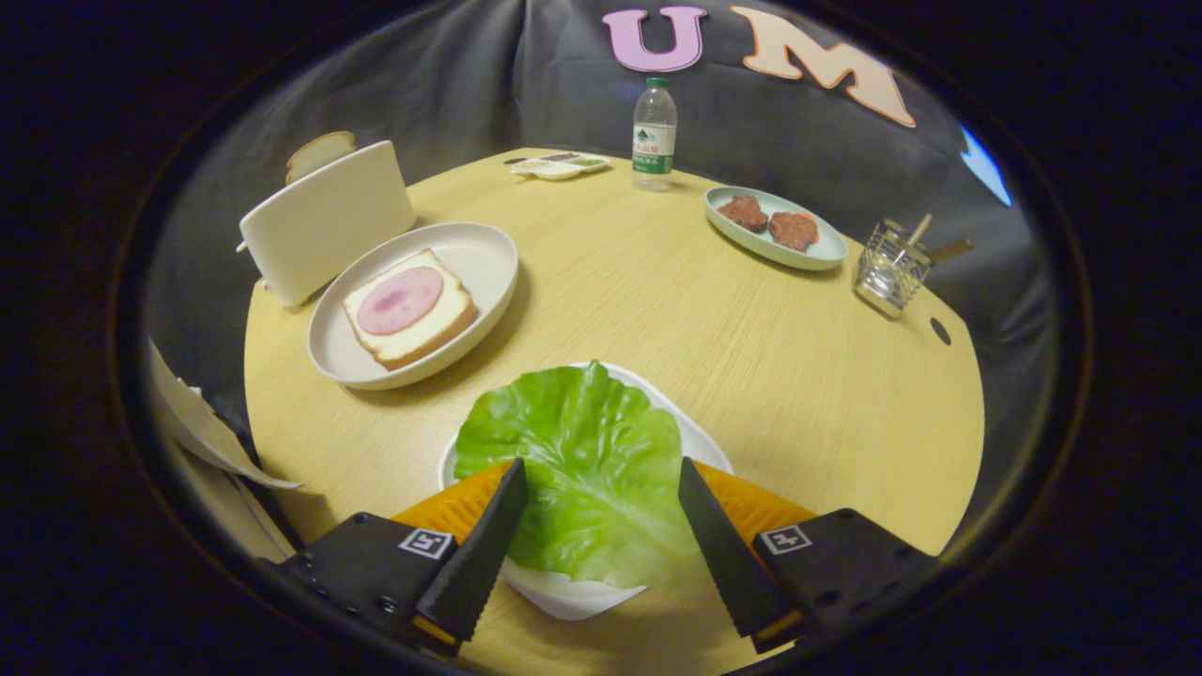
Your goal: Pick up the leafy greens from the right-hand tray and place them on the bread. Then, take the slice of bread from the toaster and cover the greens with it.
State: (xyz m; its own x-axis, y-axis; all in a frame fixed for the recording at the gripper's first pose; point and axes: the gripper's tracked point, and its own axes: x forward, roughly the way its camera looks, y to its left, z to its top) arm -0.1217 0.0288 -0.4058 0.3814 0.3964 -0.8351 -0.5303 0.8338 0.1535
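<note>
A green lettuce leaf lies on a small white tray at the near edge of the round wooden table. My gripper is open, one finger on each side of the leaf, and the leaf's edges reach both fingers. Beyond and to the left, a slice of bread topped with a pink ham round sits on a white oval plate. Behind that plate stands a white toaster with a bread slice sticking out of its top.
At the table's back stand a water bottle and a small flat dish. A pale oval tray with two meat patties and a wire holder are at the right. Paper sheets hang off the left.
</note>
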